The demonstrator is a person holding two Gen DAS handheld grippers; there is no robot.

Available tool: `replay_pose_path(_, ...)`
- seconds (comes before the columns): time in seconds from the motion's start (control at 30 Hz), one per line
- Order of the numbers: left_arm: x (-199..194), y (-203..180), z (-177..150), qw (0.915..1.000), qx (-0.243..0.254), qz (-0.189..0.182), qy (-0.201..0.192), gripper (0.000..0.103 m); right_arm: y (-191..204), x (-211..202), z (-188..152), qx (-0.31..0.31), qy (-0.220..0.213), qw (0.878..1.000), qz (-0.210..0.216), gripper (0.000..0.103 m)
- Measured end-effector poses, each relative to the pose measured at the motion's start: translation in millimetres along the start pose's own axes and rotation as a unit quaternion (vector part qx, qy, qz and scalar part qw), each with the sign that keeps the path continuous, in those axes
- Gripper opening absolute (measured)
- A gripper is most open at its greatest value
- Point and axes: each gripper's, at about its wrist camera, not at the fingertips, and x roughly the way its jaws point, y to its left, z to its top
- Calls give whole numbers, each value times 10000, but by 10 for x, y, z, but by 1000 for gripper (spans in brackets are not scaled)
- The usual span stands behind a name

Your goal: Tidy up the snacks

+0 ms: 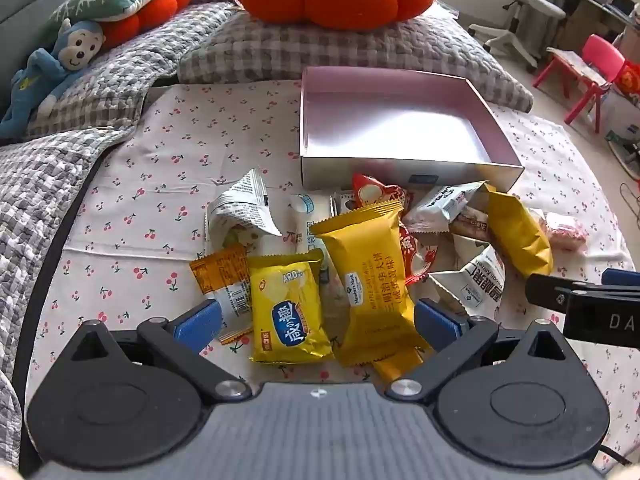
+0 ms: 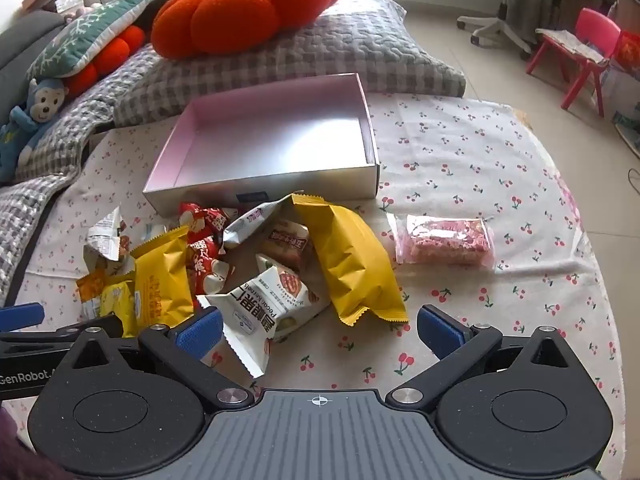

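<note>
At twelve o'clock from the snack pile (image 2: 248, 264) sits the empty box (image 2: 256, 196); both claws, left (image 1: 318, 326) and right (image 2: 320, 330), gape released.

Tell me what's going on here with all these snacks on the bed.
A person is holding a two-finger tool in each hand above a pile of snack packets on a cherry-print cloth. Both the left claw and the right claw are open and hold nothing. The shallow box behind the pile has nothing in it, and a pink snack packet lies apart to the right. Sorting doesn't appear to have begun.
</note>
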Motion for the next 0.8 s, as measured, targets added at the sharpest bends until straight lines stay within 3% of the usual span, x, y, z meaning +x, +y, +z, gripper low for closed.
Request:
replay_pose_path(0.47, 126, 102, -61, 9994, -104, 174, 279, 103, 37, 33, 26, -54, 47, 9999, -115, 103)
replay_pose_path(0.8, 112, 73, -88, 9996, 22, 173, 240, 103, 68, 69, -19, -118, 90, 9998, -125, 103)
